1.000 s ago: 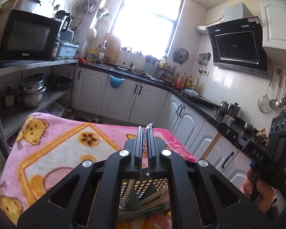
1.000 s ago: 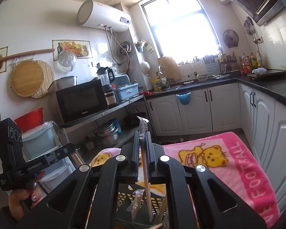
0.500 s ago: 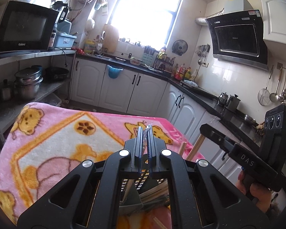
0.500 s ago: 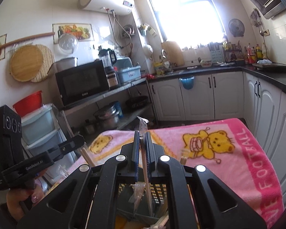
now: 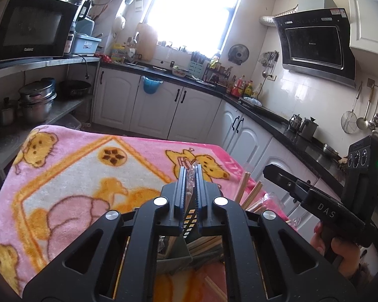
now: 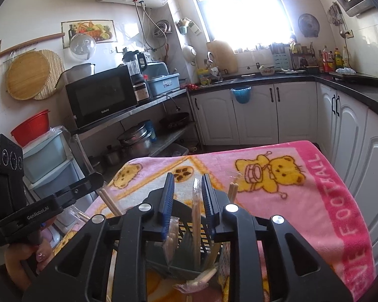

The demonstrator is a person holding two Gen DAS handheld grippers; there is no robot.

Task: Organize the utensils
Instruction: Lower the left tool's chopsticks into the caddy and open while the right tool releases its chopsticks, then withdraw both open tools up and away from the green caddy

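A pink blanket (image 5: 70, 176) covers the table; its near edge is cut off behind the grippers. A dark slotted basket (image 6: 189, 229), largely hidden, holds wrapped chopsticks (image 5: 204, 242). Right gripper (image 6: 188, 196): jaws opening, a wrapped chopstick (image 6: 196, 216) standing loose between them in the basket. Left gripper (image 5: 191, 188): jaws opening slightly, pads against a wrapped chopstick (image 5: 190, 188).

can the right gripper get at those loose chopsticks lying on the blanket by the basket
Probably not yet. The right gripper hangs over the black basket, jaws opening around a wrapped chopstick standing between them. The loose chopsticks on the blanket lie off to the side.
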